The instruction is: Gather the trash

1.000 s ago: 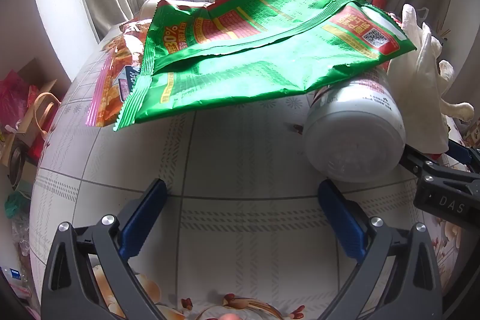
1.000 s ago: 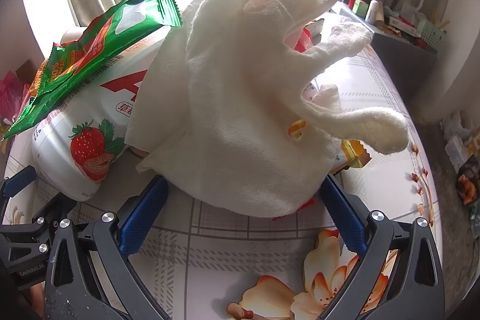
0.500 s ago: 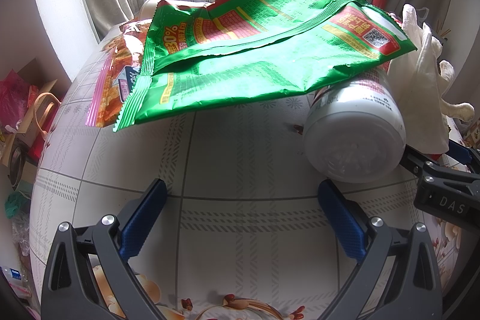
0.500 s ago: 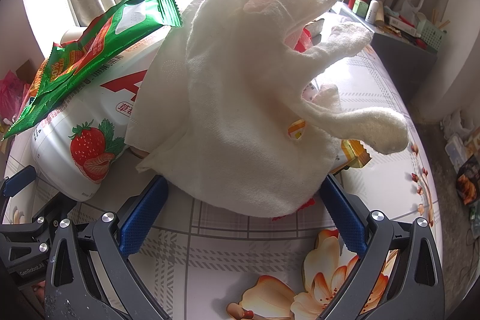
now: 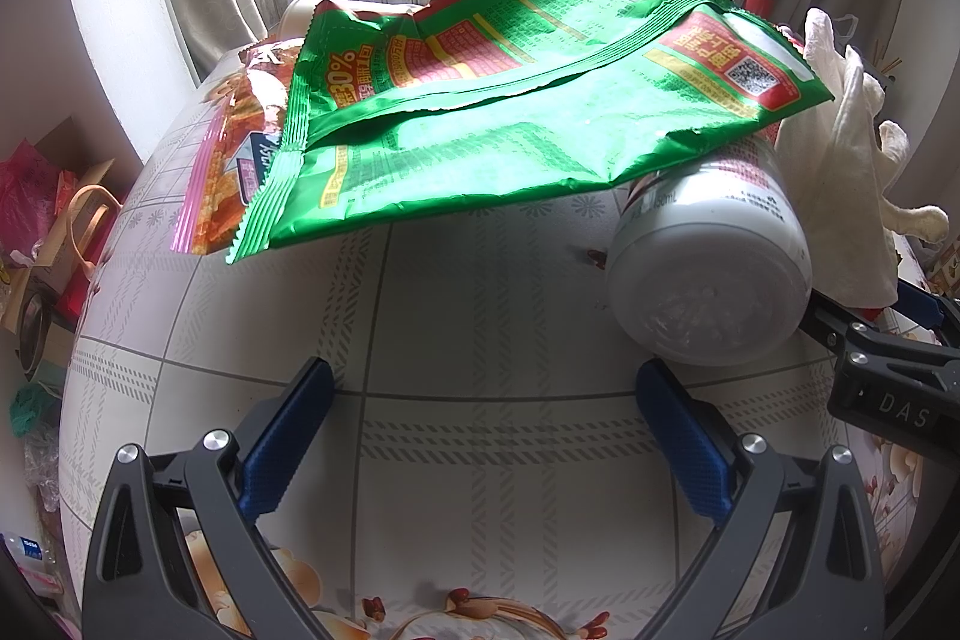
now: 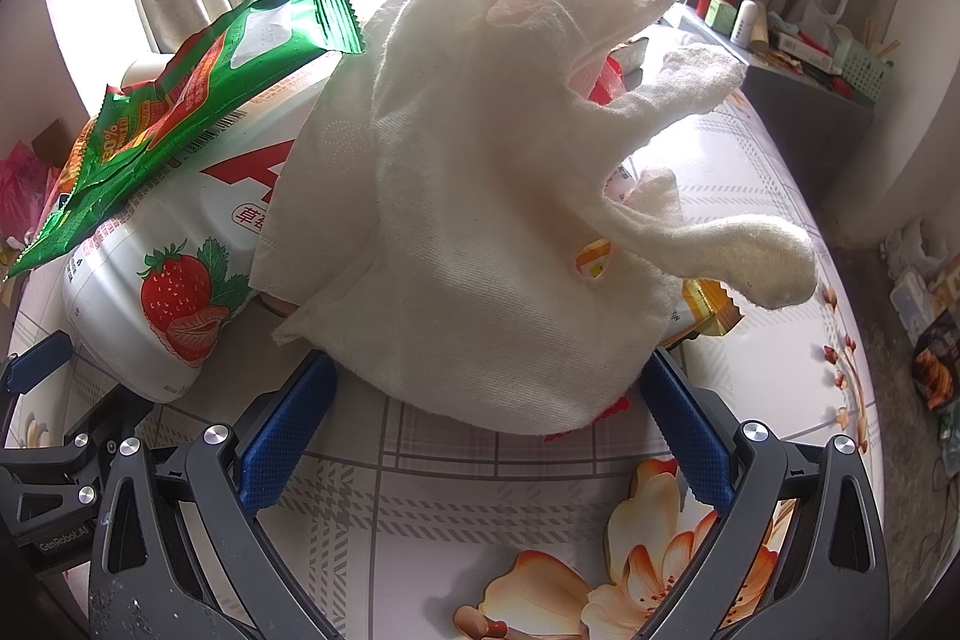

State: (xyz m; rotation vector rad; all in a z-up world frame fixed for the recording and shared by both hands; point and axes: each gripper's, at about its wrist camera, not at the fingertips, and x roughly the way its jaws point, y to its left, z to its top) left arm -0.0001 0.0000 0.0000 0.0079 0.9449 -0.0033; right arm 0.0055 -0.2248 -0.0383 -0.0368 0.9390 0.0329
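Note:
A big green snack bag (image 5: 510, 124) lies over a white strawberry-drink bottle (image 5: 714, 280) that rests on its side on the table. The bag (image 6: 198, 100) and bottle (image 6: 174, 244) also show in the right wrist view. A white cloth glove (image 6: 498, 196) is draped over more wrappers right of the bottle. My left gripper (image 5: 480, 400) is open and empty, short of the bag, its right finger near the bottle's base. My right gripper (image 6: 480, 400) is open, its fingers (image 6: 282, 436) flanking the glove's near edge.
An orange snack bag (image 5: 234, 160) and a white cup (image 5: 300, 16) lie behind the green bag. A yellow wrapper (image 6: 714, 310) and a red one (image 6: 612, 82) peek from under the glove. The table has a floral cloth (image 6: 660, 550). Clutter sits on the floor both sides.

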